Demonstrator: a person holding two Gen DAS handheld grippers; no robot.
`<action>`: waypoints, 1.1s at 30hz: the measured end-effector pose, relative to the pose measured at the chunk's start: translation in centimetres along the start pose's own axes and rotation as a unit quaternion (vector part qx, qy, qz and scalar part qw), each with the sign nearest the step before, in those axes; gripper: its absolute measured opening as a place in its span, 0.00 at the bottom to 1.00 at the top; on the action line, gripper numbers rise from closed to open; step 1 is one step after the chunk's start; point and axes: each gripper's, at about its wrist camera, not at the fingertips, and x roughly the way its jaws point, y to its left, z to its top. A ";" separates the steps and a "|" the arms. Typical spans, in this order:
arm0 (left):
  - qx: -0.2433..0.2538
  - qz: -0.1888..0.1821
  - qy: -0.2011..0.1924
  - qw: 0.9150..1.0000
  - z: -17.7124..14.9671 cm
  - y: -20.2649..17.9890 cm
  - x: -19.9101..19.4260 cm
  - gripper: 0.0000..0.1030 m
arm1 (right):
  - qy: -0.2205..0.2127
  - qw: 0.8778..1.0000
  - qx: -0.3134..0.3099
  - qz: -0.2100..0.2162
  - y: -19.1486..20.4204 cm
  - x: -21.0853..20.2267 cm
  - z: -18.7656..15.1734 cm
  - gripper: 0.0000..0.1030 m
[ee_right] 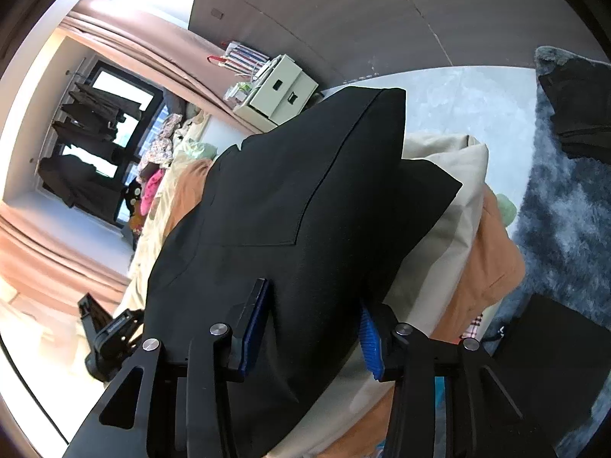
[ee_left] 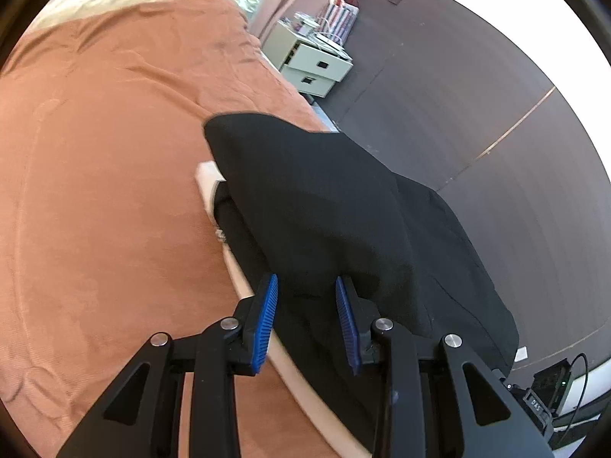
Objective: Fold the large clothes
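Note:
A large black garment lies folded on the near edge of the bed, on top of a beige garment. My left gripper is open, its blue pads standing apart just over the black cloth's near edge, gripping nothing. In the right wrist view the same black garment lies over the beige garment. My right gripper is open wide, with the black cloth lying between and under its fingers. The left gripper's body shows at the lower left.
An orange blanket covers the bed. A white drawer unit with a striped bag stands by the dark wall. A grey shaggy rug lies on the floor at the right. Dark clothes hang at the window.

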 end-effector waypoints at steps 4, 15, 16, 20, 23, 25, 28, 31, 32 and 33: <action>0.012 0.000 -0.001 1.000 -0.5 0.6 -2.4 0.32 | -0.001 1.000 -0.004 -0.020 0.7 -0.8 -0.3 0.53; 0.062 0.012 -0.010 0.998 -2.7 0.6 -9.6 0.72 | -0.026 0.998 -0.051 -0.030 4.5 -6.6 -3.1 0.86; 0.067 0.013 -0.018 0.997 -2.9 0.5 -10.7 0.77 | -0.025 0.998 -0.053 -0.028 4.9 -7.0 -3.2 0.86; 0.078 0.007 -0.035 0.996 -3.8 0.5 -14.6 0.84 | -0.031 0.996 -0.067 -0.041 6.5 -9.2 -4.5 0.91; 0.092 0.014 -0.045 0.995 -4.7 0.6 -17.2 0.86 | -0.037 0.995 -0.077 -0.049 7.8 -10.9 -5.7 0.92; 0.099 0.017 -0.056 0.993 -5.5 0.9 -19.2 0.92 | -0.041 0.994 -0.086 -0.055 8.8 -12.1 -6.4 1.00; 0.106 0.017 -0.078 0.991 -6.8 1.3 -22.6 0.96 | -0.047 0.991 -0.106 -0.063 10.4 -13.7 -7.6 1.00; 0.114 0.018 -0.094 0.989 -8.1 1.7 -25.4 0.97 | -0.043 0.989 -0.127 -0.068 12.0 -14.9 -9.1 1.00; 0.116 0.019 -0.098 0.988 -8.5 1.9 -26.2 0.97 | -0.046 0.987 -0.136 -0.072 12.5 -15.3 -9.7 1.00; 0.119 0.020 -0.105 0.987 -9.1 2.2 -27.5 0.97 | -0.048 0.986 -0.142 -0.078 12.9 -15.7 -10.3 1.00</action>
